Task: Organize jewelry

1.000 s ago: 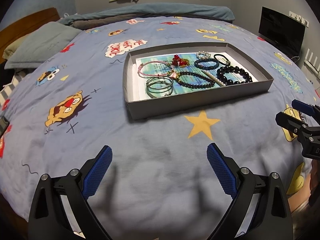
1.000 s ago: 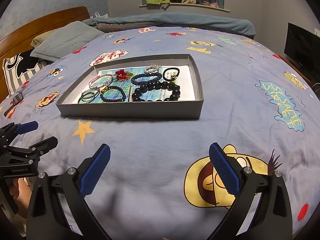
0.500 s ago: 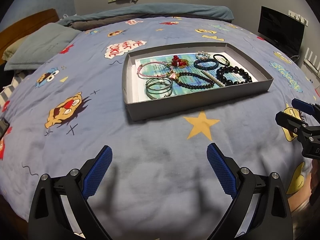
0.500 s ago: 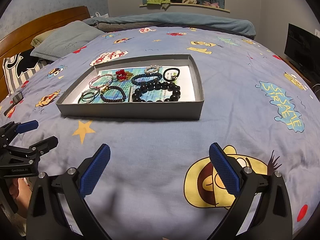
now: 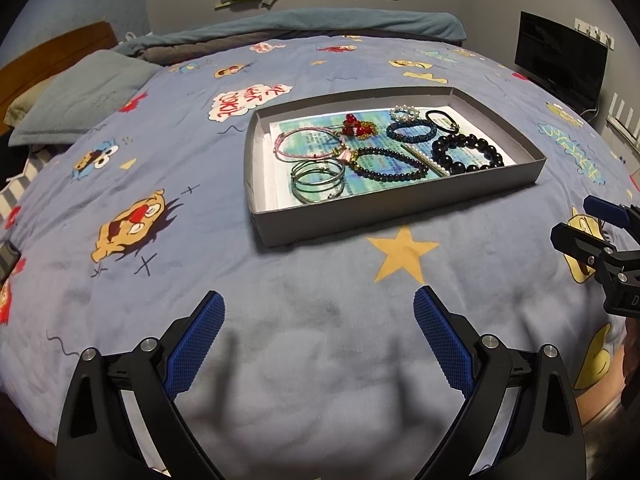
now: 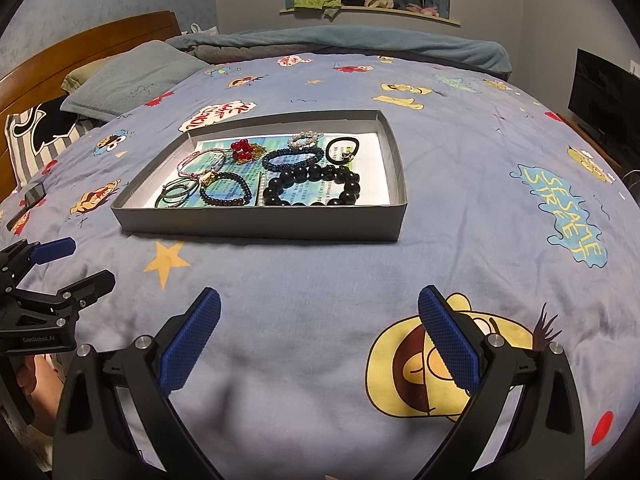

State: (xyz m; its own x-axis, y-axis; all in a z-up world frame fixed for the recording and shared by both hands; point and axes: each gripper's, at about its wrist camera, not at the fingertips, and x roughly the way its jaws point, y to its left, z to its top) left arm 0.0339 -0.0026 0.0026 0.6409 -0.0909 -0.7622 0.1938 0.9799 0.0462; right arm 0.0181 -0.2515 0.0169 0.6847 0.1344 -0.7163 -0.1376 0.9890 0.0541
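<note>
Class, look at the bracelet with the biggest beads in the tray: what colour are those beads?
Glossy black. The big-bead bracelet shows best in the right wrist view.

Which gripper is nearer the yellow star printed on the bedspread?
Left. The left gripper hovers just short of the yellow star; the right gripper hangs off to its right.

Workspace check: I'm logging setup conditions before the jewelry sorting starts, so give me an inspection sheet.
Surface: bed with blue cartoon-print cover, soft and wrinkled.
Job's things: grey tray holding large black bead bracelet, small dark bead bracelet, green bangles, pink cord bracelet, red bead piece, black hair tie; all lie inside the tray.
Clutter: small dark object at the cover's left edge, unidentifiable.
Grippers: left tool open, empty; right tool open, empty.
Cables: nothing seen.
Surroundings: pillow, wooden headboard, screen, shelf.
</note>
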